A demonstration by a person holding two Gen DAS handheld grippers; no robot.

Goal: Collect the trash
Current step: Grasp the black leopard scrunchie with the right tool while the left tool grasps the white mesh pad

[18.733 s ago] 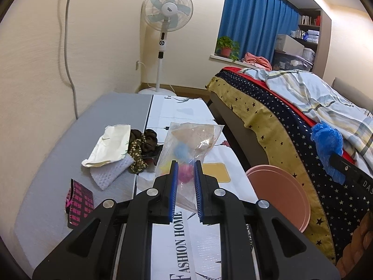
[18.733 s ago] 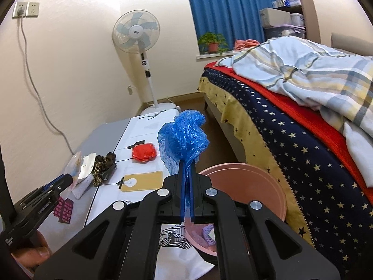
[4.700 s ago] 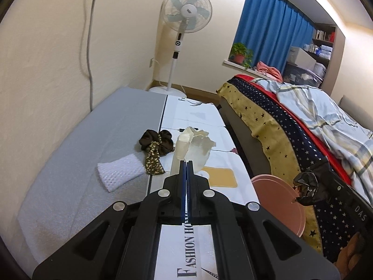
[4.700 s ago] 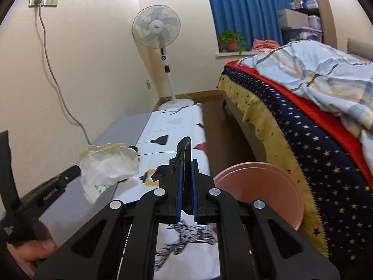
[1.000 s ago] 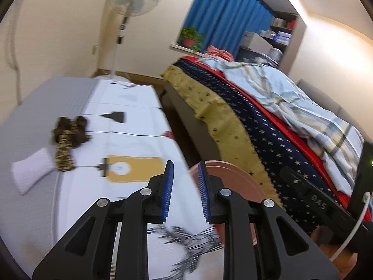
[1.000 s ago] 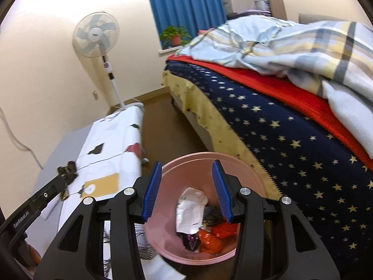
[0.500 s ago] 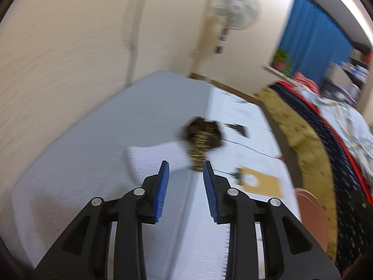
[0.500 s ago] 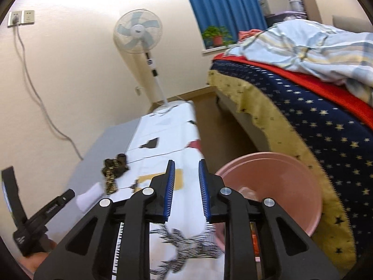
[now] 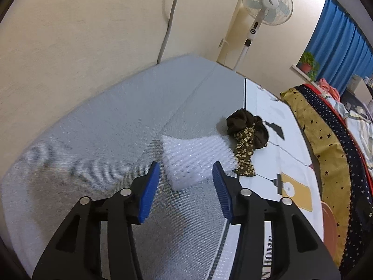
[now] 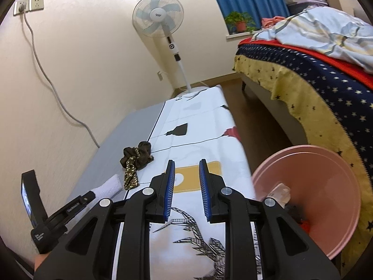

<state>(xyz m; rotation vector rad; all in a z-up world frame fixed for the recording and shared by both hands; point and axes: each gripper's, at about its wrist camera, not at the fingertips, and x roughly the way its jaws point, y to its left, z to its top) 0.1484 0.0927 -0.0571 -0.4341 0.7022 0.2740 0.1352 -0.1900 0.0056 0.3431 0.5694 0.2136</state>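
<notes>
Left hand-held gripper (image 9: 185, 186) spread wide, blue pads either side of the near end of the white foam net (image 9: 197, 157), not yet touching it. Foam net lying flat on the grey half of the table (image 9: 93, 140), its far corner touching the dark floral scrunchie (image 9: 248, 137). Seen from the right wrist too: foam net (image 10: 108, 186) just ahead of the left tool's tip, scrunchie (image 10: 136, 158) beside it near the seam with the white printed cover (image 10: 209, 126). Right hand-held gripper (image 10: 185, 190) parted, nothing between the pads, poised over the cover. Pink bin (image 10: 326, 186) on the floor between table and bed (image 10: 314, 74), crumpled paper, something dark and a bit of red inside. Standing fan (image 10: 160, 18) at the far end by the wall.
</notes>
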